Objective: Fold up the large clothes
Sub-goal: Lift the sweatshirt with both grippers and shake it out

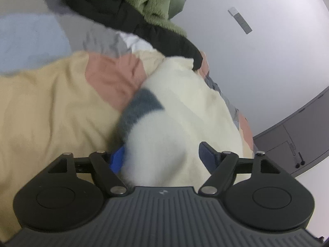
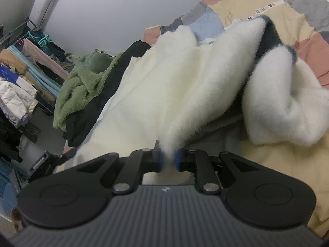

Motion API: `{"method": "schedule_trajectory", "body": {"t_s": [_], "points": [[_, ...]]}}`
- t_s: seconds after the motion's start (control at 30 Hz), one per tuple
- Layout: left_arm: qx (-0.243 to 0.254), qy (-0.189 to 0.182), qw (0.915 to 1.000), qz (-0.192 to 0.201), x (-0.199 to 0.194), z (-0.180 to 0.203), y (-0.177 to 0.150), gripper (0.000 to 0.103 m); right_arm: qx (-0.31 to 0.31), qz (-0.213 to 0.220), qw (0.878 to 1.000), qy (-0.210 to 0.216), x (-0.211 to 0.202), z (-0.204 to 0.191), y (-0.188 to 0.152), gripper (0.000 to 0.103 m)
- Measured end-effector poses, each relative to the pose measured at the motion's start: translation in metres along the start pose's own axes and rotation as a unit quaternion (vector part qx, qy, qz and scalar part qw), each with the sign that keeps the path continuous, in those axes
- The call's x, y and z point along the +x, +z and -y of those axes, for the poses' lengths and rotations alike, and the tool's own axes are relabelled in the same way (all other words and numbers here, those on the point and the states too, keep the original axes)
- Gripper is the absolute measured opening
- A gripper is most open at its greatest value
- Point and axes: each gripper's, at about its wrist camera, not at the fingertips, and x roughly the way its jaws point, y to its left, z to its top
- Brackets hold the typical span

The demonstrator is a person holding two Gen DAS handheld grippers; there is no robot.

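Note:
A large cream fleece garment [image 1: 195, 103] with a grey band [image 1: 141, 105] on its sleeve lies on a patchwork bedspread [image 1: 51, 103]. The bulky sleeve end sits between the wide-apart jaws of my left gripper [image 1: 162, 156]. Its left blue pad [image 1: 118, 158] touches the fleece, while the right pad shows no squeeze on it. In the right wrist view the same garment [image 2: 164, 82] stretches away from me. My right gripper [image 2: 167, 160] is shut on a pinch of its edge, and the sleeve with the dark band [image 2: 269, 39] is folded over at the right.
A green fleece [image 2: 86, 82] and a black garment [image 2: 82, 123] are heaped on the bed's left edge beside the cream one. Beyond the bed stand a rack of hanging clothes [image 2: 30, 61] and a floor-standing air conditioner [image 2: 46, 2]. A white wall [image 1: 267, 61] borders the bed.

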Motion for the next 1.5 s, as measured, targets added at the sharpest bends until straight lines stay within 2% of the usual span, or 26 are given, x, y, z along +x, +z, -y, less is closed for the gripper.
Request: {"method": "schedule_trajectory", "body": {"t_s": [0.1,0.17,0.2,0.27,0.3,0.4,0.47,0.53,0.63,0.8,0.9,1.0,1.03,1.07,1.1,1.13,1.17,1.27,1.33,1.5], "points": [[-0.009,-0.001,0.9998,-0.015,-0.004,0.002,-0.009,0.083,0.007,0.003,1.000,0.006,-0.002,0.000,0.000,0.019],[-0.019,-0.013,0.9994,-0.026,-0.007,0.003,-0.014,0.083,0.018,0.002,1.000,0.009,-0.001,0.003,0.000,0.025],[-0.027,-0.020,0.9989,-0.033,-0.008,0.004,-0.018,0.083,0.023,0.002,1.000,0.008,-0.001,0.003,0.000,0.030],[-0.046,-0.034,0.9967,-0.057,-0.004,0.004,-0.025,0.085,0.041,0.006,0.999,0.009,-0.004,0.009,0.000,0.056],[-0.055,-0.036,0.9957,-0.066,-0.002,0.004,-0.028,0.085,0.051,0.010,0.999,0.013,-0.007,0.013,0.000,0.059],[-0.074,-0.056,0.9910,-0.097,0.010,0.003,-0.036,0.085,0.077,0.013,0.997,0.029,-0.009,0.020,0.003,0.059],[-0.100,-0.073,0.9841,-0.128,0.022,0.000,-0.042,0.085,0.083,0.013,0.996,0.025,-0.007,0.022,0.003,0.059],[-0.127,-0.073,0.9782,-0.147,0.034,-0.008,-0.048,0.085,0.086,0.010,0.996,0.014,-0.004,0.025,0.003,0.059],[-0.147,-0.065,0.9751,-0.153,0.047,-0.016,-0.052,0.085,0.092,0.005,0.996,0.001,0.001,0.031,0.005,0.059],[-0.153,-0.057,0.9794,-0.118,0.056,-0.021,-0.043,0.084,0.105,0.013,0.994,-0.009,0.008,0.042,0.012,0.059],[-0.133,-0.051,0.9870,-0.074,0.050,-0.018,-0.032,0.083,0.098,0.023,0.995,-0.019,0.012,0.045,0.017,0.059],[-0.107,-0.052,0.9920,-0.042,0.044,-0.012,-0.021,0.068,0.097,0.029,0.995,-0.018,0.020,0.049,0.022,0.058],[-0.100,-0.051,0.9931,-0.035,0.043,-0.011,-0.018,0.057,0.099,0.030,0.994,-0.017,0.023,0.050,0.025,0.055],[-0.093,-0.048,0.9941,-0.026,0.041,-0.009,-0.015,0.042,0.101,0.032,0.994,-0.016,0.026,0.051,0.027,0.044],[-0.087,-0.048,0.9948,-0.020,0.039,-0.008,-0.014,0.036,0.098,0.035,0.994,-0.017,0.027,0.051,0.028,0.036],[-0.081,-0.054,0.9952,-0.013,0.037,-0.007,-0.012,0.029,0.087,0.038,0.995,-0.022,0.028,0.049,0.030,0.022],[-0.076,-0.061,0.9952,-0.004,0.032,-0.006,-0.012,0.025,0.074,0.044,0.996,-0.023,0.026,0.047,0.031,0.019],[-0.050,-0.104,0.9926,0.038,0.009,0.001,-0.006,0.015,0.046,0.080,0.996,-0.002,0.010,0.037,0.033,0.016],[-0.031,-0.137,0.9879,0.066,-0.011,0.007,0.001,0.014,0.026,0.102,0.994,0.017,-0.006,0.029,0.035,0.016],[-0.022,-0.195,0.9774,0.080,-0.044,0.012,0.019,0.013,-0.014,0.156,0.985,0.069,-0.052,0.006,0.043,0.015]]}}
